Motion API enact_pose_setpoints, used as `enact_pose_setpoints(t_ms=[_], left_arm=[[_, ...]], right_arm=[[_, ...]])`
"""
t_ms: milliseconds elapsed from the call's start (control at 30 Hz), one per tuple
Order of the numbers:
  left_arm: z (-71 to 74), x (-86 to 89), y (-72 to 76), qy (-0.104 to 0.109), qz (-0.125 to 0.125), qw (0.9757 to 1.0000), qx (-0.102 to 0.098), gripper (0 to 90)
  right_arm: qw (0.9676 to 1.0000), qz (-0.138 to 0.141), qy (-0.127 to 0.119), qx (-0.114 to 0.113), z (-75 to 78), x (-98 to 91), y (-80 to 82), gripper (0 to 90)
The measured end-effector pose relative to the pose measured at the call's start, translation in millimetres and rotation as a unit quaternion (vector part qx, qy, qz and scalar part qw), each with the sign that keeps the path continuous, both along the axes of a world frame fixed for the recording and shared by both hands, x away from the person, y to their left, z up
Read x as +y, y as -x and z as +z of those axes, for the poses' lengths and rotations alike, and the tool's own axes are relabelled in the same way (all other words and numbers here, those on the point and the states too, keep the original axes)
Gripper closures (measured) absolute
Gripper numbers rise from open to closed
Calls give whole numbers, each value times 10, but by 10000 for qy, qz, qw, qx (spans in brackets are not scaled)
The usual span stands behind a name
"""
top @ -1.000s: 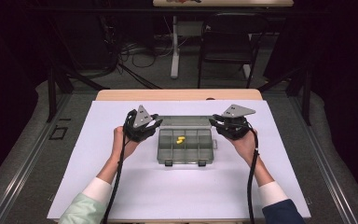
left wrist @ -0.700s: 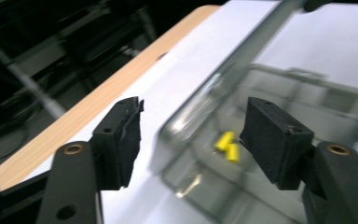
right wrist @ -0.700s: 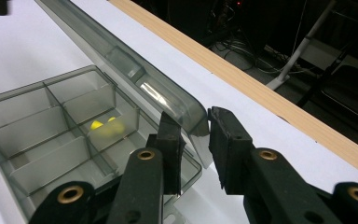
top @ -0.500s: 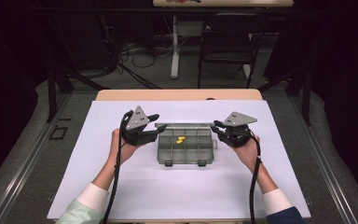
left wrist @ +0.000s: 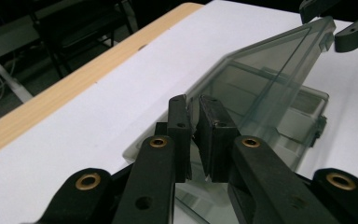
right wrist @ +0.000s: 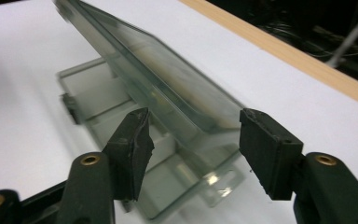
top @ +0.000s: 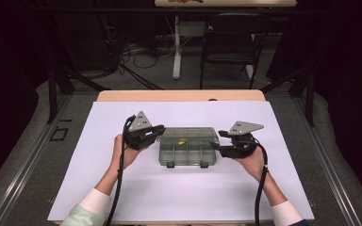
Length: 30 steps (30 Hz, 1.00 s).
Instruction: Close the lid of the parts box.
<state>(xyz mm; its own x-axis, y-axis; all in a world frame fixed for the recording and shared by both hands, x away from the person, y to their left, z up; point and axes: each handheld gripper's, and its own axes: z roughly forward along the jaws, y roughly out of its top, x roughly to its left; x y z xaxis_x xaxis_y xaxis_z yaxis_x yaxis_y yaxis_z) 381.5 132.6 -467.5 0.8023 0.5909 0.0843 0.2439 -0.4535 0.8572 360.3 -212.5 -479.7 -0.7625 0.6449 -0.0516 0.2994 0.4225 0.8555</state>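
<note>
1. Compared with the earlier high view, the right gripper (top: 222, 141) has drawn a little away from the right end of the clear compartment box (top: 187, 153), and its jaws have just been opening; the box sits at the same spot on the white table cover (top: 99, 188).
2. That box lies at the middle of the table, its two latches on the near edge, with a small yellow piece (top: 181, 141) in a far compartment.
3. Its transparent lid (left wrist: 270, 74) stands raised at a slant, hinged along the far side, as both gripper views show.
4. At the box's left end, the left gripper (left wrist: 195, 135) has its jaws pressed together on the lid's thin edge; they have just been closing onto it.
5. In the right gripper view the right gripper's (right wrist: 193, 149) jaws stand apart, with the lid's right corner between them but neither pad touching it.
6. The step in hand looks like swinging the lid fully open. To do it well, I judge the left grip should stay firm and follow the hinge's arc rather than pull straight up, so the base does not lift or slide.
7. The right gripper could steady the base or retake the lid edge squarely; a skewed pinch on thin plastic may slip or twist the lid.
</note>
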Motion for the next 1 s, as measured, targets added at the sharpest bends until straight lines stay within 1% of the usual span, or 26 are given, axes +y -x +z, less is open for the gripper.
enact_pose_setpoints(t_ms=[33, 67, 100, 167, 200, 300, 333, 367, 433, 533, 567, 667, 733, 767, 833, 967, 1000], left_arm=[[-28, -5, 14, -6, 0, 10000, 21, 831], [-54, -5, 28, -28, -15, 10000, 39, 831], [-83, -7, 40, -42, -24, 10000, 42, 831], [-137, -6, 65, -89, -48, 9999, 65, 831], [-164, -6, 78, -106, -58, 9999, 75, 831], [-245, -5, 106, -148, -100, 9998, 127, 831], [-267, -9, 111, -219, -116, 9996, 152, 834], [-288, -11, 114, -243, -124, 9995, 168, 840], [-328, -13, 123, -260, -126, 9993, 247, 849], [-388, -20, 132, -298, -154, 9989, 322, 858], [-402, -19, 133, -349, -164, 9987, 344, 860], [-450, -23, 139, -399, -184, 9983, 391, 867], [-480, -27, 136, -435, -191, 9980, 424, 871], [-498, -32, 137, -414, -184, 9979, 468, 873], [-529, -38, 133, -471, -202, 9975, 497, 874], [-565, -50, 127, -486, -223, 9971, 536, 875], [-572, -53, 126, -492, -232, 9969, 575, 877]], right_arm=[[10000, 45, -47, 38, 2, 2, 22, 417], [9999, 84, -73, 24, 4, 4, 41, 430], [9999, 108, -118, 20, 4, 11, 60, 467], [9999, 36, -136, -37, 0, 25, 88, 596], [9999, 28, -123, -72, -8, 31, 92, 654], [10000, -47, -26, -74, -60, 69, 102, 771], [10000, -59, 3, -70, -84, 82, 105, 797], [9999, -92, 60, -73, -108, 97, 107, 821], [9998, -116, 142, -6, -158, 127, 100, 857], [9995, -138, 264, 41, -217, 165, 98, 891], [9994, -134, 309, 37, -229, 174, 99, 897], [9992, -142, 365, 91, -263, 189, 96, 900], [9987, -154, 472, 102, -289, 195, 93, 900], [9987, -158, 467, 132, -302, 193, 89, 900], [9984, -181, 513, 176, -331, 191, 80, 900], [9980, -148, 555, 277, -401, 204, 64, 900], [9977, -144, 589, 301, -410, 212, 62, 900]])
